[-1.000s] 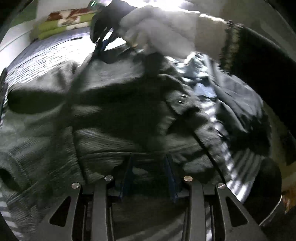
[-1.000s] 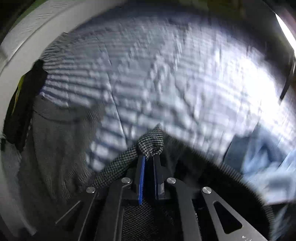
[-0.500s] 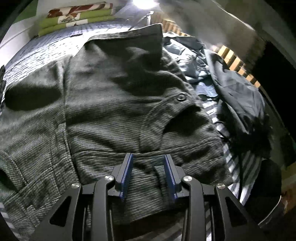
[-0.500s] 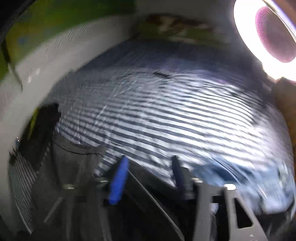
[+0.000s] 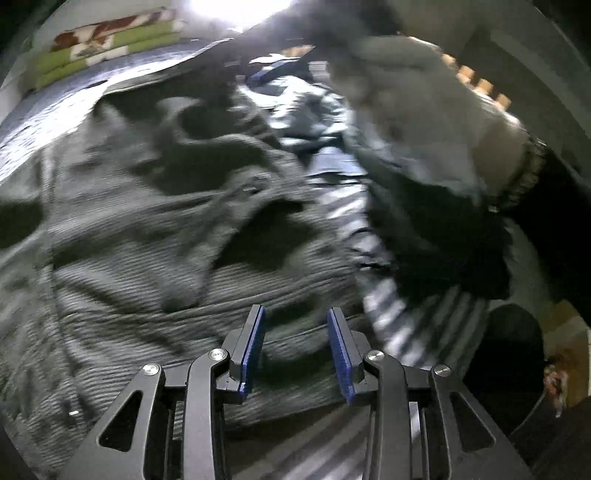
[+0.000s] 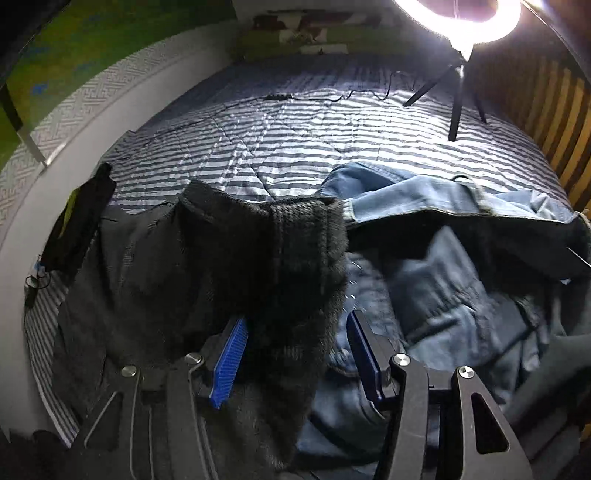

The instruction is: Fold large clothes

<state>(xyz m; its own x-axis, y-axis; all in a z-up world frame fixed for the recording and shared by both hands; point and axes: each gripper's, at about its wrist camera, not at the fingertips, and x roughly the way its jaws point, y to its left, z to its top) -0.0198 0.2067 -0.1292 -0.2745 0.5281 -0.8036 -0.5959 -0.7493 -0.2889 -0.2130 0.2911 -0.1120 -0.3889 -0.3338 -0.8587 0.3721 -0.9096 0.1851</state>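
The grey knit garment [image 5: 155, 221] lies spread and rumpled on the striped bed cover [image 6: 295, 129], filling most of the left wrist view, with a dark button [image 5: 253, 188] near its middle and a fold casting shadow just beside that button. In the right wrist view the same garment [image 6: 155, 266] appears dark, with its ribbed edge [image 6: 295, 206] turned up toward the far side of the bed cover.

The left gripper [image 5: 295, 343] hangs over the garment's near edge with its blue pads [image 5: 253, 347] apart and the jaws opening; cloth lies under the gap, but the pads do not press on it. The right gripper [image 6: 295, 354] also stands spread over the garment, its blue pads [image 6: 229, 363] clear of each other; a flap of the dark knit lies in the gap without being pinched.

Beside the garment, on its right in the right wrist view, sits a heap of blue denim clothes [image 6: 443, 280]. Beyond the garment on the bed cover stand the legs of a ring light [image 6: 476, 22], and folded green blankets [image 5: 107, 40] lie at the far end. A person's light sleeve [image 5: 417, 122] blurs across the upper right of the left wrist view.
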